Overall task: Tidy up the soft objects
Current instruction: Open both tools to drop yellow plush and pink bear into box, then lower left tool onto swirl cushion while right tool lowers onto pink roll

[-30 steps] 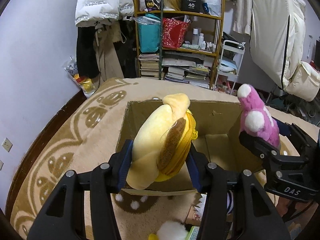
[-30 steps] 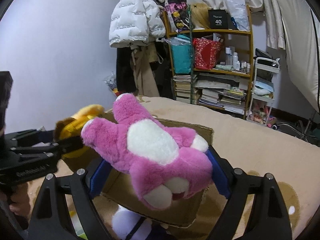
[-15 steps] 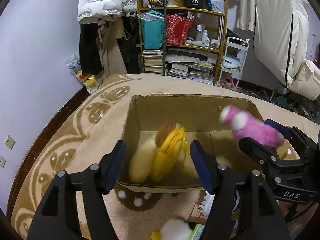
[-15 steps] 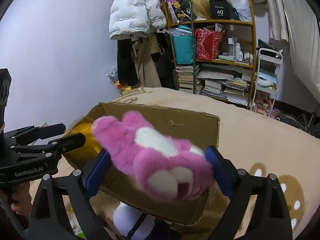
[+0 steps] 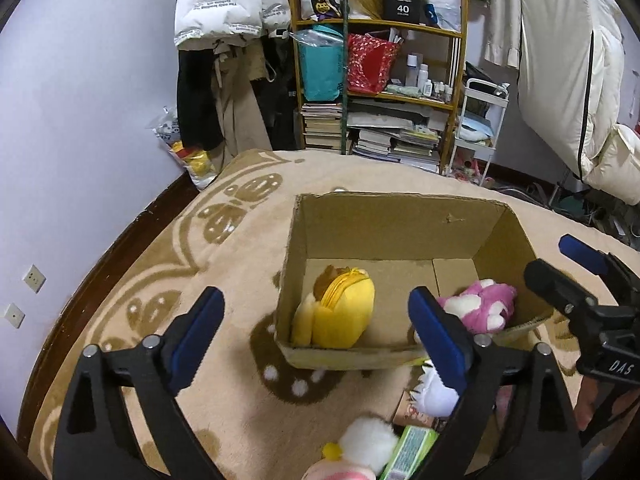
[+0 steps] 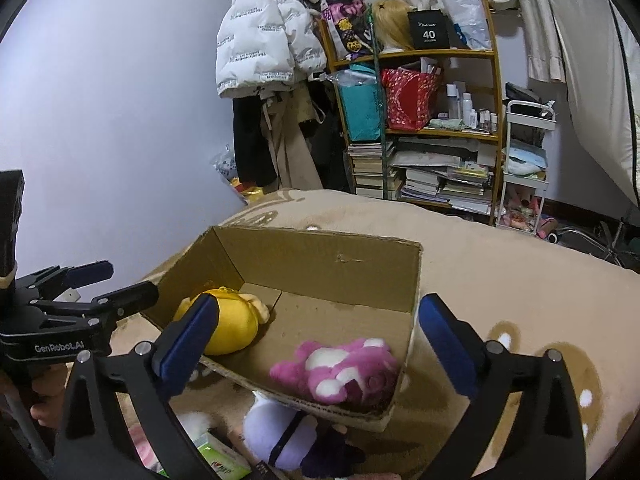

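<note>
item: cardboard box [image 5: 384, 224] on patterned rug [image 5: 240, 360]; held yellow plush [image 5: 340, 312] at its left end, pink plush [image 6: 340, 368] at its right, apart. left tool [image 5: 316, 336] wide, jaws just opened, nothing between the pads. right tool [image 6: 316, 340] wide likewise, jaws just opened, empty. remaining: white-and-purple plush [image 6: 280, 428] on the rug just outside the box's near wall, below and slightly left of the right tool, long axis running crosswise; right hand judged nearer. white fluffy plush [image 5: 368, 440] lay nearer the left tool.

white plush [image 5: 366, 442] cropped, green packet [image 5: 408, 450] cropped
</note>
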A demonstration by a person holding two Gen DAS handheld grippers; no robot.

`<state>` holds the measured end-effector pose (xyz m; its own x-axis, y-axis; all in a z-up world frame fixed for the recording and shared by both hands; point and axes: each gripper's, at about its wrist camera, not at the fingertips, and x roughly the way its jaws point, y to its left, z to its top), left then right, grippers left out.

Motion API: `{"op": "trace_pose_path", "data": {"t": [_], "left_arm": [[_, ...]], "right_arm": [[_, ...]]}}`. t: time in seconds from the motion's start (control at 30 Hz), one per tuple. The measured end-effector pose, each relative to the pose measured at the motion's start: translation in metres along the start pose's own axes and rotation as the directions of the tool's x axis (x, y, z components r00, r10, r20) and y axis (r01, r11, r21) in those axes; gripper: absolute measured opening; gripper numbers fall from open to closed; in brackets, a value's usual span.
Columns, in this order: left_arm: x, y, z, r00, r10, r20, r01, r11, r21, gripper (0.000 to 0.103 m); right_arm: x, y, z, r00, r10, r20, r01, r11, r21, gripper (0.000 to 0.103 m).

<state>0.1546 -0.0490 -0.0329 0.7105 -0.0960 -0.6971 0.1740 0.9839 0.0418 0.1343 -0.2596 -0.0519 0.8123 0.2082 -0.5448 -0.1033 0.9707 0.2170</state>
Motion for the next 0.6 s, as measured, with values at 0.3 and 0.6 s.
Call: {"op": "trace_pose_path", "data": {"t": [0.3, 0.6], "left_arm": [[-0.037, 0.008, -0.015, 0.999, 0.041, -0.021, -0.042, 0.999, -0.020, 0.096], [-0.071, 0.013, -0.038, 0.997, 0.064, -0.044, -0.065, 0.998, -0.018, 0.097]], "right_arm": [[-0.040, 0.003, -0.007, 1.000, -0.016, -0.007, 0.016, 1.000, 0.025, 0.103], [-0.075, 0.008, -0.024, 0.999, -0.030, -0.018, 0.030, 0.999, 0.040, 0.103]]}}
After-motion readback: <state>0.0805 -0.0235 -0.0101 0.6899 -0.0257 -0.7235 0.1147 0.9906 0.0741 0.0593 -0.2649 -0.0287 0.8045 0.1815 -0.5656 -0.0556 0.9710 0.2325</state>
